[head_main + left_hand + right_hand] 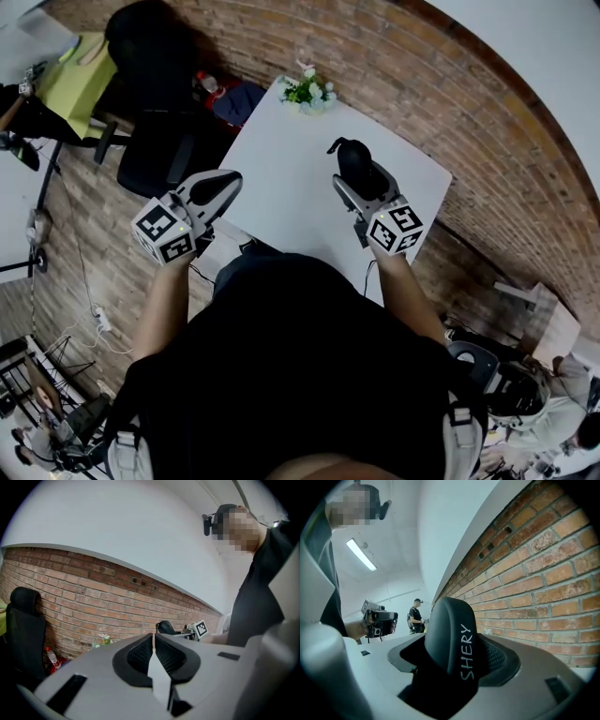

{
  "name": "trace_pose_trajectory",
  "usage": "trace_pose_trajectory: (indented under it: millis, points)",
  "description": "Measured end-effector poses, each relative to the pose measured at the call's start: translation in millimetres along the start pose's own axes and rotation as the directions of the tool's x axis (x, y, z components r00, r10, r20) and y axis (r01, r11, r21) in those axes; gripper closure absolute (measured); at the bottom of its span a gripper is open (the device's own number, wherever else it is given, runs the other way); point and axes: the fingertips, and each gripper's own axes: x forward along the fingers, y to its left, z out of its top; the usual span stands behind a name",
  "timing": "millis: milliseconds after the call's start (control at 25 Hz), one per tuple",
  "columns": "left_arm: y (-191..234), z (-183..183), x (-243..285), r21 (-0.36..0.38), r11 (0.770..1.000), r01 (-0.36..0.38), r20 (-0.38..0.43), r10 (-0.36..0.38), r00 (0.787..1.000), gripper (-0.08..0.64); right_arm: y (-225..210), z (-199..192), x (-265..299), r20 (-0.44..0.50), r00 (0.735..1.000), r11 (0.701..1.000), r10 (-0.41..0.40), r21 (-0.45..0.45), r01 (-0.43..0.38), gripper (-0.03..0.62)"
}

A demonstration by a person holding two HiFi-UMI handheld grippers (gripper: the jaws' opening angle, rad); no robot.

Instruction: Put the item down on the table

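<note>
A black curved item [352,159] with the white print "SHERY" [467,651] is clamped in my right gripper [351,180]. It sticks up out of the jaws and fills the right gripper view [451,634]. In the head view the right gripper hangs over the right half of the white table [291,159]. My left gripper [223,185] is held at the table's left edge, shut with nothing in it; its pads [153,644] meet. Across from it, the left gripper view shows the right gripper [187,629] with the item [164,626].
A small pot of flowers [307,92] stands at the table's far corner. To the left of the table are a black office chair [155,122] and a red-capped bottle [208,86]. A brick wall [534,583] runs alongside. Another person [416,616] stands far off.
</note>
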Motion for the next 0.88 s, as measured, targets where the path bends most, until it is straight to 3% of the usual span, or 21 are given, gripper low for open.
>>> trace_pose_trajectory:
  millis: [880]
  points:
    - [26, -6, -21, -0.021, 1.0, 0.012, 0.04, -0.011, 0.999, 0.536, 15, -9, 24, -0.043, 0.999, 1.0, -0.016, 0.0, 0.016, 0.244]
